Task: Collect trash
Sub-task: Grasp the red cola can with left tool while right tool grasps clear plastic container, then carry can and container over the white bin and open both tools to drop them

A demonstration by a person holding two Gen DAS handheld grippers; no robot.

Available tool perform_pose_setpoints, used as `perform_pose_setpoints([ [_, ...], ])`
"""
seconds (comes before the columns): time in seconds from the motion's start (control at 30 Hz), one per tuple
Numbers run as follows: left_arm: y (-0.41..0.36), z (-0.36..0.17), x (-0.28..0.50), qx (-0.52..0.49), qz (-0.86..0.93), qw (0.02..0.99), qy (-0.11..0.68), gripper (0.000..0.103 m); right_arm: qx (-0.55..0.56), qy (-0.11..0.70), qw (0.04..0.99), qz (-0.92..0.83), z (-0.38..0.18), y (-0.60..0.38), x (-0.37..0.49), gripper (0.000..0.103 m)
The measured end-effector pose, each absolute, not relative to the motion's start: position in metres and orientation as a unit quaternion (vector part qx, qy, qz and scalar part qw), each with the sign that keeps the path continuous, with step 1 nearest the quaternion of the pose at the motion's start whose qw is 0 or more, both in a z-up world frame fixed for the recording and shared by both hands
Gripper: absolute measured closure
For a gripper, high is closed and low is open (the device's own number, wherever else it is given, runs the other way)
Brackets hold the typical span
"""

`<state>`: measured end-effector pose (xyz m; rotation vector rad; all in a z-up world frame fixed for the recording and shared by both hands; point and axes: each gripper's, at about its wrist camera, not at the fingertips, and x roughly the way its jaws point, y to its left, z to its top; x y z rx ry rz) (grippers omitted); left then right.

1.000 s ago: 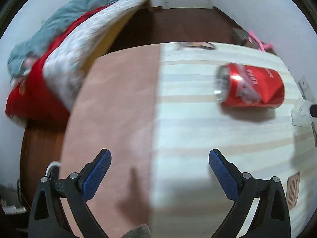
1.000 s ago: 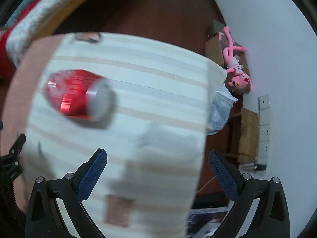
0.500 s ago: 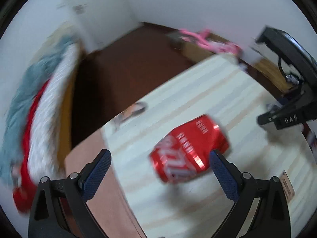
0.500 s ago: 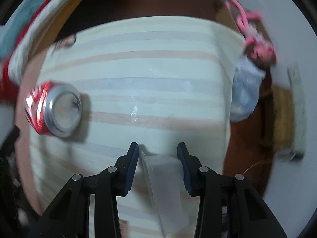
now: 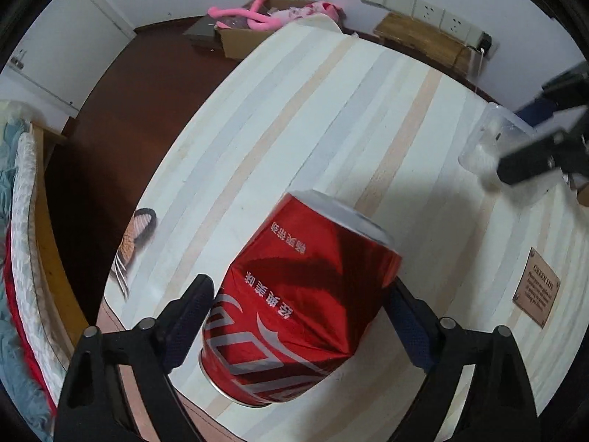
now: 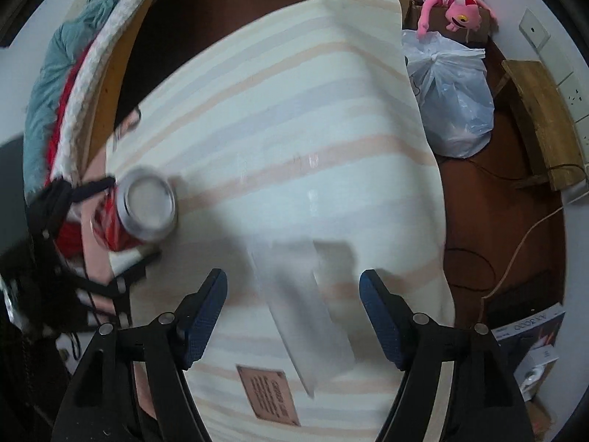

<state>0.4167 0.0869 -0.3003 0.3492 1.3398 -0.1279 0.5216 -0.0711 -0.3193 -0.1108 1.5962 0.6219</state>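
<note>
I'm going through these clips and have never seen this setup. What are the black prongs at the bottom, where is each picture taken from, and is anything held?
The prongs are handheld two-finger grippers; a fisheye camera on each looks along its fingers. In the left view, the left gripper is open around a dented red soda can lying on the striped cream tablecloth. In the right view, the right gripper is open, with a blurred clear plastic cup between its fingers; whether they touch it is unclear. A tied white plastic bag sits on the floor.

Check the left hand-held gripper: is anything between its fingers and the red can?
Nothing visible. The red can lies on its side on the striped cloth, already between the open fingers of the left hand-held gripper, with no object in the gaps.
</note>
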Motion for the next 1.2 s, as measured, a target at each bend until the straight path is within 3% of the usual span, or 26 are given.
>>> perform_pose_setpoints([
  [0.07, 0.085, -0.299, 0.413, 0.139, -0.049, 0.775, 0.615, 0.014, -0.06, 0.7, 0.659, 0.268, -0.318, -0.074, 0.516, 0.029],
  [0.13, 0.081, -0.298, 0.407, 0.123, -0.037, 0.782, 0.609, 0.015, -0.067, 0.694, 0.665, 0.267, -0.317, -0.075, 0.509, 0.047],
  [0.17, 0.08, -0.297, 0.404, 0.113, -0.027, 0.787, 0.606, 0.017, -0.073, 0.691, 0.669, 0.264, -0.317, -0.075, 0.507, 0.061],
  [0.2, 0.077, -0.296, 0.4, 0.104, -0.021, 0.792, 0.602, 0.02, -0.079, 0.687, 0.673, 0.262, -0.316, -0.075, 0.504, 0.067],
  [0.27, 0.077, -0.29, 0.391, 0.086, -0.002, 0.803, 0.59, 0.047, -0.088, 0.68, 0.68, 0.259, -0.316, -0.073, 0.499, 0.076],
  [0.3, 0.079, -0.287, 0.388, 0.08, 0.005, 0.808, 0.584, 0.053, -0.085, 0.677, 0.684, 0.26, -0.314, -0.072, 0.495, 0.077],
  [0.47, 0.074, -0.279, 0.375, 0.054, 0.037, 0.82, 0.569, 0.059, -0.071, 0.666, 0.693, 0.266, -0.302, -0.071, 0.481, 0.077],
  [0.83, 0.126, -0.229, 0.337, -0.067, 0.109, 0.845, 0.519, 0.063, -0.063, 0.632, 0.715, 0.292, -0.252, -0.061, 0.439, 0.077],
  [1.2, 0.169, -0.108, 0.171, -0.157, 0.219, 0.889, 0.371, 0.065, -0.077, 0.573, 0.714, 0.395, -0.167, 0.007, 0.331, 0.077],
])
